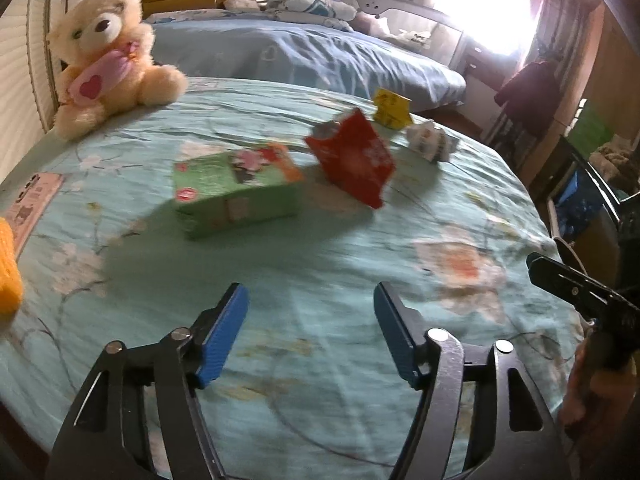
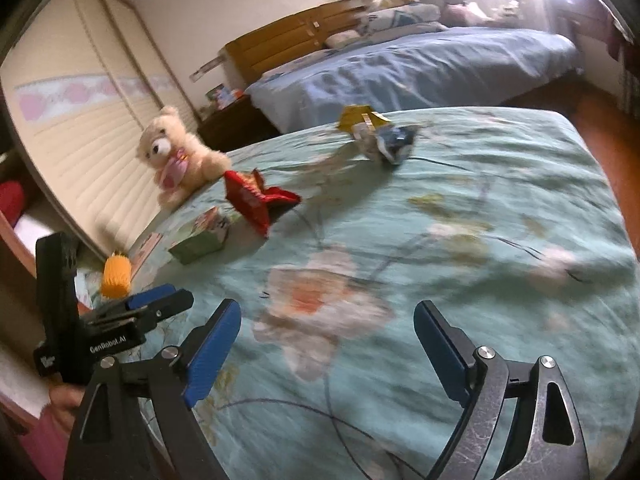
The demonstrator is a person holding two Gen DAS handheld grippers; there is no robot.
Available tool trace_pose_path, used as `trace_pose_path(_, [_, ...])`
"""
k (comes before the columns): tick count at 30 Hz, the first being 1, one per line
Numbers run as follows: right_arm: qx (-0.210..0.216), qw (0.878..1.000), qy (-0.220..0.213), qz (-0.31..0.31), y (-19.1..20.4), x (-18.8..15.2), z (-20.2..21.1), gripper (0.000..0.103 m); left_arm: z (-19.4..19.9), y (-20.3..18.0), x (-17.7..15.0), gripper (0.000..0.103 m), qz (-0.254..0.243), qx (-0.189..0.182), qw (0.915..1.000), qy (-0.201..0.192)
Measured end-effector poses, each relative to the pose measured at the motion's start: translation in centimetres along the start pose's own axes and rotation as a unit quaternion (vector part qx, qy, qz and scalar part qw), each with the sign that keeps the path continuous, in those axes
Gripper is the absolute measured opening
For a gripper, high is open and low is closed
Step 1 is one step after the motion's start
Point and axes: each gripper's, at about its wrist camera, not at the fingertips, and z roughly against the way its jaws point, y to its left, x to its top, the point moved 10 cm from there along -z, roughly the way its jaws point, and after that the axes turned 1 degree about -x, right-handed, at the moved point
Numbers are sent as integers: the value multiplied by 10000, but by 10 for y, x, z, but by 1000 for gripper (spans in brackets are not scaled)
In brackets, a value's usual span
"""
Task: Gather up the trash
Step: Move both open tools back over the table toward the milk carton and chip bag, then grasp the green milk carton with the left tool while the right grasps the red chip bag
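Note:
Several pieces of trash lie on a teal flowered bedspread [image 1: 320, 272]. A green carton [image 1: 236, 192] lies on its side, with a red snack bag [image 1: 354, 160] to its right. Farther back are a yellow wrapper [image 1: 392, 108] and a crumpled white-blue wrapper [image 1: 432, 142]. My left gripper [image 1: 310, 304] hovers open over bare bedspread, well short of the carton. In the right wrist view the green carton [image 2: 202, 238], red bag [image 2: 256, 198], yellow wrapper [image 2: 358, 118] and crumpled wrapper [image 2: 390, 142] lie far ahead. My right gripper [image 2: 328, 320] is open and empty.
A cream teddy bear [image 1: 108, 52] sits at the bed's far left edge by a slatted wardrobe [image 2: 76, 128]. An orange bristly object [image 2: 117, 274] and a pink card [image 1: 34, 200] lie at the left. A second bed with blue sheets [image 1: 304, 56] stands behind. A bin with a blue liner [image 1: 580, 200] is at the right.

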Motion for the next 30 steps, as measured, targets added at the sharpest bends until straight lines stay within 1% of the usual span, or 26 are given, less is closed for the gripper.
trace_pose_path(2, [33, 9999, 23, 104, 6, 4, -7, 90, -1, 11, 5, 73, -3, -62, 10000, 49])
trace_pose_path(7, [118, 9993, 124, 344, 22, 15, -28, 90, -6, 39, 19, 77, -205, 136, 9996, 108])
trace_pose_path(9, [145, 9987, 167, 463, 28, 19, -38, 90, -11, 49, 23, 81, -208, 95, 9995, 200])
trace_pose_path(11, [143, 9983, 192, 528, 31, 22, -45, 90, -16, 59, 25, 81, -214, 77, 9993, 287])
trace_pose_path(14, [166, 9981, 239, 534, 34, 29, -57, 90, -22, 71, 30, 82, -340, 191, 9985, 374])
trace_pose_path(20, [209, 9976, 241, 609, 42, 43, -76, 90, -35, 79, 36, 83, -676, 333, 9959, 493])
trace_pose_path(23, [238, 9973, 238, 654, 48, 52, -87, 90, -41, 81, 42, 85, -770, 367, 9948, 553])
trace_pose_path(26, [265, 9969, 224, 702, 55, 59, -95, 90, -46, 80, 45, 87, -853, 349, 9938, 619])
trace_pose_path(30, [202, 9964, 203, 803, 60, 66, -108, 89, -52, 76, 49, 87, -974, 269, 9930, 607])
